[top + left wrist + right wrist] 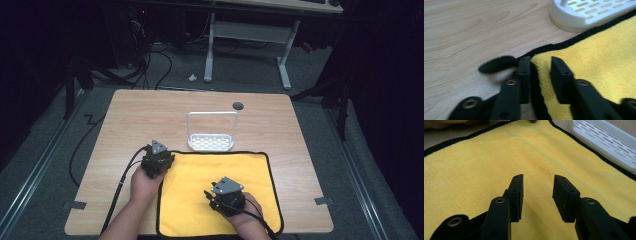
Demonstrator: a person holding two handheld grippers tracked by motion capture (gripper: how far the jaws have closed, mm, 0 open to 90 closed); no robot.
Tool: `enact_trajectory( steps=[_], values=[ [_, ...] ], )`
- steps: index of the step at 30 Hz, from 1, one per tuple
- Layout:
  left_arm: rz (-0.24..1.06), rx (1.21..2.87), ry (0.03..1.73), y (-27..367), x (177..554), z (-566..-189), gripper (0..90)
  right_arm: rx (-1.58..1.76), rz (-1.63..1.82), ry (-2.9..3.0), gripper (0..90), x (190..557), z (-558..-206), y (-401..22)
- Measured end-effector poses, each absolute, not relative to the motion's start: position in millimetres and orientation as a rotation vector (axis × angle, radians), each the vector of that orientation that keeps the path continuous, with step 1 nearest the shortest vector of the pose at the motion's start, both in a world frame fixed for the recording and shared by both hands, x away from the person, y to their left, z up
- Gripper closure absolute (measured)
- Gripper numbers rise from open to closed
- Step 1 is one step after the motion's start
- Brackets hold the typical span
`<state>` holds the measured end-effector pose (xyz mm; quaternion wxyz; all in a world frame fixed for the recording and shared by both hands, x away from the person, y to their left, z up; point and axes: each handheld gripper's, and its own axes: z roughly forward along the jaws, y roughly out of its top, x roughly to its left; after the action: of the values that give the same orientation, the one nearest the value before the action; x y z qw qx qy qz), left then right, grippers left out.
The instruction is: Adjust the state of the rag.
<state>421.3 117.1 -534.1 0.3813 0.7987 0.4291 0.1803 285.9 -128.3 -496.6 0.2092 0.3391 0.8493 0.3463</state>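
— High view is showing me the yellow cloth (220, 192) lying flat on the near half of the table (125, 130), its near edge running off the bottom of the picture. The left gripper (159, 159) is sitting at the cloth's far left corner; the right gripper (220, 196) is hanging over the cloth's middle. From up here I cannot tell how either pair of jaws is standing.

— And closer in?

— Left gripper view (540, 68): I am seeing the jaws a little apart, with the cloth's (594, 65) yellow corner and its black hem lying in the gap. Whether the pads are pressing on it, I cannot tell; the lower part is blurring out.

— The other one?

— Right gripper view (537, 185): jaws are standing clearly apart, holding nothing, just above the yellow pile (486, 165). The white slotted rack (606, 142) is being cut off at the upper right edge, just beside the hem.
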Motion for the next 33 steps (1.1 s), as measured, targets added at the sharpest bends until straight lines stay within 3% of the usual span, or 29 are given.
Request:
enact_trajectory(
  steps=[2,7,17,25,30,33],
  values=[
    [0.442,2.026,1.099,118.6,421.4,-534.4,81.7,0.925,0.98,2.388,60.4,285.6,-499.7,-112.7],
    [0.329,1.966,1.142,128.2,425.1,-535.2,81.9,0.856,1.019,2.457,60.0,281.2,-503.6,-78.5],
    [0.29,1.931,1.167,132.7,426.7,-535.8,81.2,0.733,1.072,2.567,56.8,270.5,-513.3,-19.3],
    [0.28,1.924,1.17,133.7,426.4,-536.0,81.2,0.722,1.051,2.613,57.7,266.0,-524.9,-2.3],
    [0.271,1.921,1.174,134.4,427.0,-536.1,81.2,0.725,1.05,2.618,68.3,265.7,-525.7,-3.6],
    [0.267,1.918,1.176,135.0,427.4,-536.3,81.2,0.716,1.05,2.613,80.3,267.2,-526.9,-5.1]
  ],
)
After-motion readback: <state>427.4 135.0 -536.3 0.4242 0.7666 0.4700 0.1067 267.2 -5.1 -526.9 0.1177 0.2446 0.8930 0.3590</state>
